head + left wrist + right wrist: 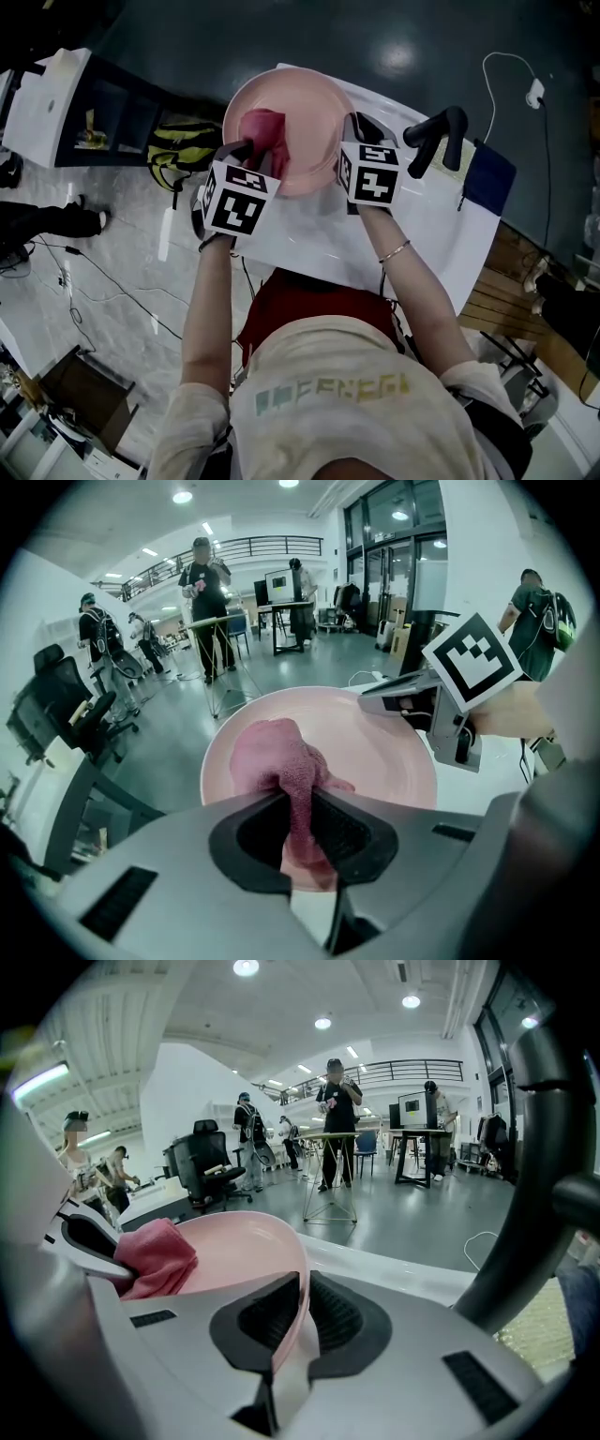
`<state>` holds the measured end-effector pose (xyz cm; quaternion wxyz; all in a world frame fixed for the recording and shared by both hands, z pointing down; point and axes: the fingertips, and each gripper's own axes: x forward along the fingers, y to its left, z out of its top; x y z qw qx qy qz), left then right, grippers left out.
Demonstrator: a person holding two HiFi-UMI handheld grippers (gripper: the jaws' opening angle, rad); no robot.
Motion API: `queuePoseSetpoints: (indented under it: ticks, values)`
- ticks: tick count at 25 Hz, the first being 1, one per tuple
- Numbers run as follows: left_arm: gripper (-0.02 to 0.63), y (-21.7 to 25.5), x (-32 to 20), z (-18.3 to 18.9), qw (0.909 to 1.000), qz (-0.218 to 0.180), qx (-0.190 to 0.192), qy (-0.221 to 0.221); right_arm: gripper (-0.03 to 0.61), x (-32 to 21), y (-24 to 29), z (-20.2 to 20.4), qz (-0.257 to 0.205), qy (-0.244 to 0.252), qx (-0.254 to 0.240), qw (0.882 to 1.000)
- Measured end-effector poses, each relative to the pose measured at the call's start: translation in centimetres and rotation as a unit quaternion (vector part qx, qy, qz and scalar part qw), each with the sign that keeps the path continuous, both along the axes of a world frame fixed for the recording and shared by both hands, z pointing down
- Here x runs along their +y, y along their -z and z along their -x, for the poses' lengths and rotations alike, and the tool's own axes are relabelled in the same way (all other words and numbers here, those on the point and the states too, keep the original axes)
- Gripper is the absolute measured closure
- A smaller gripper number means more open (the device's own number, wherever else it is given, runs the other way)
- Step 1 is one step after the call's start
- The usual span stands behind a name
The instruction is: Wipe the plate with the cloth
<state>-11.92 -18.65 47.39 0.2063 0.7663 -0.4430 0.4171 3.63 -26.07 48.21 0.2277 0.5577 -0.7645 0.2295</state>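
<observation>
A plate (319, 103) on the tabletop (309, 234), a tool either side.
The cloth (266, 131) in its left half, between the left tool's (302, 803) jaws; the right tool (302, 1312) on its right rim.

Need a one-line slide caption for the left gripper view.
Left gripper clamps the pink cloth on the pink plate while the right gripper grips the plate's rim.

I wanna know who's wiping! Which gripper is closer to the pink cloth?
Left. The left gripper is shut on the cloth inside the plate. The right gripper pinches the plate's rim, apart from the cloth.
</observation>
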Motion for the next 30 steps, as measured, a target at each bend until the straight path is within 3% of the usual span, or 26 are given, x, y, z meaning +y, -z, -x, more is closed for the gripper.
queuePoseSetpoints:
  ticks: [16,30]
  values:
    - [0.545,1.2,-2.9,2.7,0.9956,-0.053,0.009,0.077,0.538,-0.5,0.1,0.3,-0.018,0.001,0.003,1.000]
    - [0.545,2.8,-4.3,3.0,0.9900,-0.090,0.041,0.100,0.538,-0.7,0.5,0.4,-0.033,0.011,0.001,0.999]
